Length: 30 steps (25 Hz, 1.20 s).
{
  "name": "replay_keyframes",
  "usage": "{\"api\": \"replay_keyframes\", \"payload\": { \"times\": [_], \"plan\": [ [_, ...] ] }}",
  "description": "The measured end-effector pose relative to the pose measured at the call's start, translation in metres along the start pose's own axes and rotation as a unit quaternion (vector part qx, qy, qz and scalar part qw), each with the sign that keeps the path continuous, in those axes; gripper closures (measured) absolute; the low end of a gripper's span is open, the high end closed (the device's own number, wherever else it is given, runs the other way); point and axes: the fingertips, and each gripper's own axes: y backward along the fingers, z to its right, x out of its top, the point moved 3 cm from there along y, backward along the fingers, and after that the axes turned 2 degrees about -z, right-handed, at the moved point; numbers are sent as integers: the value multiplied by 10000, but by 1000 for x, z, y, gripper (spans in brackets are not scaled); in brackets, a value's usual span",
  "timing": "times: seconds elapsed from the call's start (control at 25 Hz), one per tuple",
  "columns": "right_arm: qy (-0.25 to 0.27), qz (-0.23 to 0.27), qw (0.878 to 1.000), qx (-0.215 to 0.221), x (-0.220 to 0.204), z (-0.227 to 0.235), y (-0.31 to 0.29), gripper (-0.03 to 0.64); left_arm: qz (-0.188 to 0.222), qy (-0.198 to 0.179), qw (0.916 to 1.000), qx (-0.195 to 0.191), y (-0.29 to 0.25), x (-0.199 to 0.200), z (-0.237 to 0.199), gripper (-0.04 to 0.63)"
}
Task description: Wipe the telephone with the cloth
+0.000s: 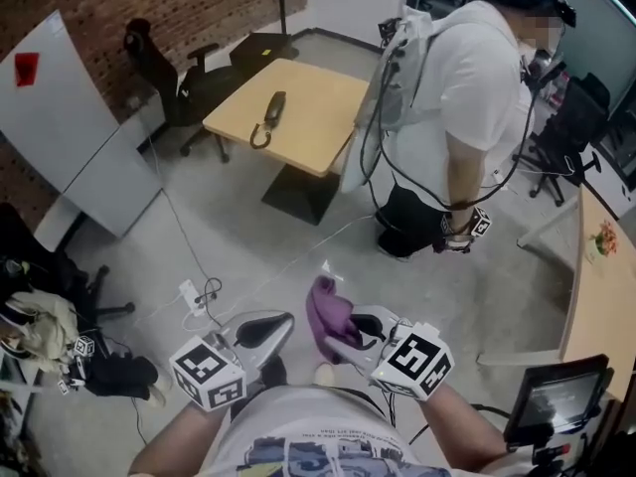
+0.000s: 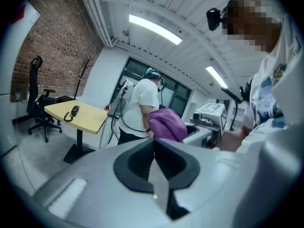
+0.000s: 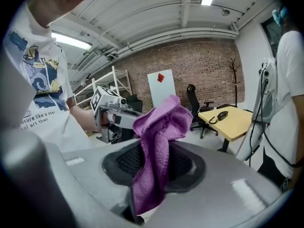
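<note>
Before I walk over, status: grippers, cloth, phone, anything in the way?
Left gripper shut, empty. Right gripper shut on purple cloth. Telephone on far table, untouched. Person standing beside table.

The telephone (image 1: 273,110) on the worktop (image 1: 320,95) is too small for detail; the right gripper (image 3: 153,167) hides the lower end of the cloth (image 3: 159,122).

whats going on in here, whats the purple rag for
Someone holds a gripper in each hand. The right gripper is clamped on a purple cloth; the left gripper is shut and empty. The telephone lies on a yellow table across the room, with another person standing beside it. Wiping hasn't started.
</note>
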Motion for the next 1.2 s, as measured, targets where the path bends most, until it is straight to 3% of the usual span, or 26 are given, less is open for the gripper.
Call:
{"api": "replay_keyframes", "payload": {
  "times": [0.36,0.64,0.8,1.04,1.2],
  "plan": [
    [-100,9,10000,-2,-1,12,6,499,17,-14,10000,-13,-13,9,-2,591],
    [-82,-71,9999,104,2,27,-4,499,101,26,9995,297,-9,13,-15,591],
    [-150,-121,9997,157,11,37,-22,499,50,195,9990,407,-3,10,-40,591],
    [-135,-197,9995,182,40,89,-57,499,190,78,9982,561,-21,47,-99,591],
    [-91,-335,9993,130,70,108,-91,499,260,205,9975,622,-10,61,-140,591]
  ]
}}
